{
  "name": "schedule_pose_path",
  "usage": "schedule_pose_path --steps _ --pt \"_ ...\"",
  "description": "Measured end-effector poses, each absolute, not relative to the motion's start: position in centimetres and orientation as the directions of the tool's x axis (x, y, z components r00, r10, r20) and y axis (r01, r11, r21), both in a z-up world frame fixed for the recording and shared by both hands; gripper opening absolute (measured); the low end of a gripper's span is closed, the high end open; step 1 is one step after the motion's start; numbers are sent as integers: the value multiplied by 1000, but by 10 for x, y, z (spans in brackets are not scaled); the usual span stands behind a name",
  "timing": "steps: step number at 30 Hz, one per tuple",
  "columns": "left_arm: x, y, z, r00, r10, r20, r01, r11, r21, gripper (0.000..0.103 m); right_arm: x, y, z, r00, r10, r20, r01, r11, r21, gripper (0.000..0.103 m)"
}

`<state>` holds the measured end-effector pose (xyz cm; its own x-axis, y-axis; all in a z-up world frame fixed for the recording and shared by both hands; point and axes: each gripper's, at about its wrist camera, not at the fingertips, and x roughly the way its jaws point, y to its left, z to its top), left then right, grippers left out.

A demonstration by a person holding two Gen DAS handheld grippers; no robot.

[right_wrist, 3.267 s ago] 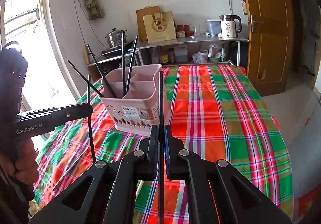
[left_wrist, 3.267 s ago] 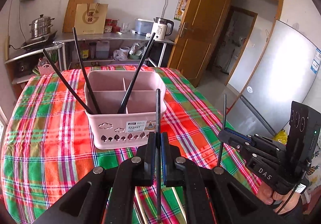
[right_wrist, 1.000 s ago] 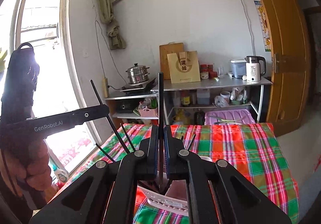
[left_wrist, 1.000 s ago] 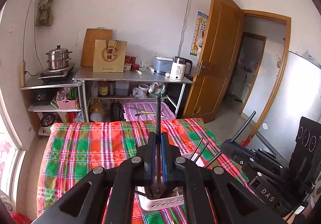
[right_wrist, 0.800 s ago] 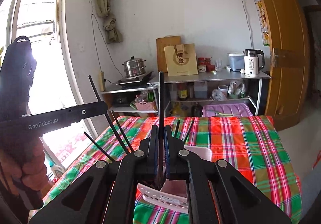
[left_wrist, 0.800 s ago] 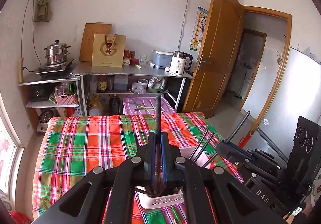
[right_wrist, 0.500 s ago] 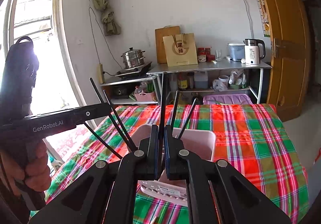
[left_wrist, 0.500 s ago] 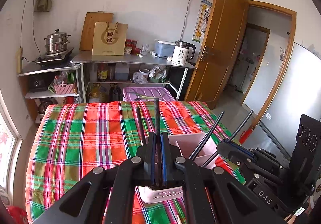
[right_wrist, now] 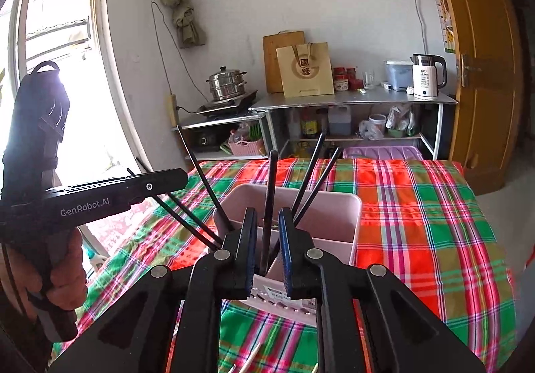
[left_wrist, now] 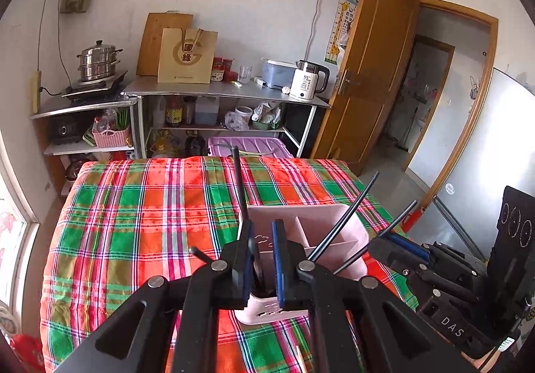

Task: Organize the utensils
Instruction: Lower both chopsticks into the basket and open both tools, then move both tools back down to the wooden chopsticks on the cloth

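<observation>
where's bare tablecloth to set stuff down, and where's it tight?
Free: the tablecloth left of the pink basket, and beyond it to the far edge. From the right wrist view, also right of it. Crowded: at the basket, where leaning black chopsticks and both grippers converge.

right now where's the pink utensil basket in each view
Left wrist view: the pink basket sits lower centre, just right of the middle, partly behind the left gripper.
Right wrist view: the basket sits dead centre, behind the right gripper.
Shared landmark: the white kettle on the steel shelf.
</observation>
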<state>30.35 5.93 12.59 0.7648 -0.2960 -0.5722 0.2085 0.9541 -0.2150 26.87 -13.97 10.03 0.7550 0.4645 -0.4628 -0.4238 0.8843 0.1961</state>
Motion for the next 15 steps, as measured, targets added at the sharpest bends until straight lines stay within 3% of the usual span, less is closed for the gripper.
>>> schedule_pose_path --steps 15 --pt "200 63 144 821 -306 -482 243 951 -190 17 192 -176 109 779 472 -413 -416 882 223 14"
